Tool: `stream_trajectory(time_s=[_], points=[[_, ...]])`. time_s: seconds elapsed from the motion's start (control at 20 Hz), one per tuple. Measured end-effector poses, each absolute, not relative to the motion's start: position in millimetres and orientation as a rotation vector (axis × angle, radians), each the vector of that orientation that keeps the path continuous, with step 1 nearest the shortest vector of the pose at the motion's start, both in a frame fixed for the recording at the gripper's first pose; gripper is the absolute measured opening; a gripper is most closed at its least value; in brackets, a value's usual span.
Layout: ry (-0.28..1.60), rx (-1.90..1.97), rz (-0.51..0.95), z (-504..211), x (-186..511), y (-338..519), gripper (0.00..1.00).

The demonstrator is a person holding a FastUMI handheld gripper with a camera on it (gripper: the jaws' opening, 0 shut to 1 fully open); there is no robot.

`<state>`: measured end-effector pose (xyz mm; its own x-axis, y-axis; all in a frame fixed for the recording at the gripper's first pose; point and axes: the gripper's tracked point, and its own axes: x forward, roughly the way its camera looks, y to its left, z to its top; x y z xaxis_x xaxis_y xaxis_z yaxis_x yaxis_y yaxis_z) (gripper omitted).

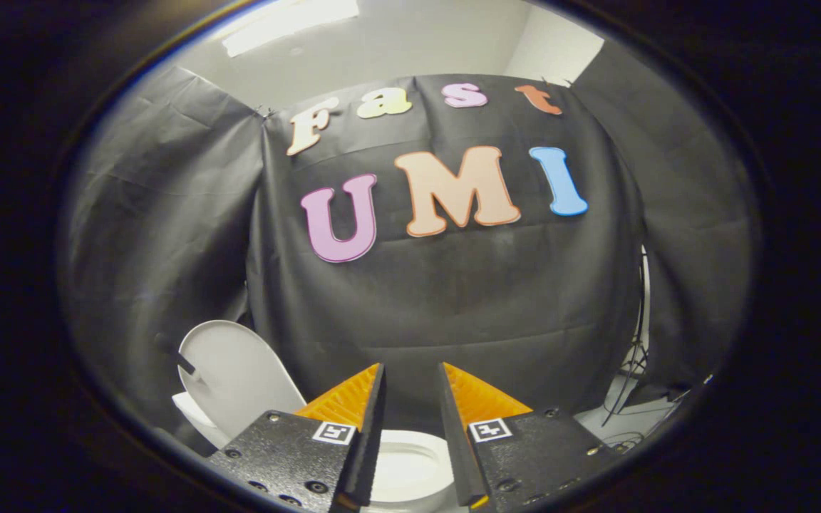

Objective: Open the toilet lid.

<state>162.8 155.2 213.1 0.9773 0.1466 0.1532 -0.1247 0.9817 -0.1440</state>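
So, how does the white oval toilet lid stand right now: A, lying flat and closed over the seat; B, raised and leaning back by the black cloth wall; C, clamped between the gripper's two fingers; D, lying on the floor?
B: the white oval toilet lid stands raised, off to the side of the gripper, whose fingers are apart and hold nothing, with the white toilet seat uncovered below them.

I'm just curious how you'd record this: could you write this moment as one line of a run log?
toilet lid: raised, leaning back | toilet seat: down, below the fingers | gripper: fingers open, holding nothing, apart from lid | cables: by booth wall
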Motion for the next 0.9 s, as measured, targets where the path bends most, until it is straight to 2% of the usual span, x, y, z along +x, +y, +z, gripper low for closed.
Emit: stream_trajectory(time_s=[0.2, 0.5, 0.9], points=[[-0.117, -0.069, 0.130, 196, 163, 134, 0.42], [-0.094, 0.073, 0.233, 175, 161, 117, 0.46], [-0.035, 0.130, 0.201, 142, 161, 72, 0.46]])
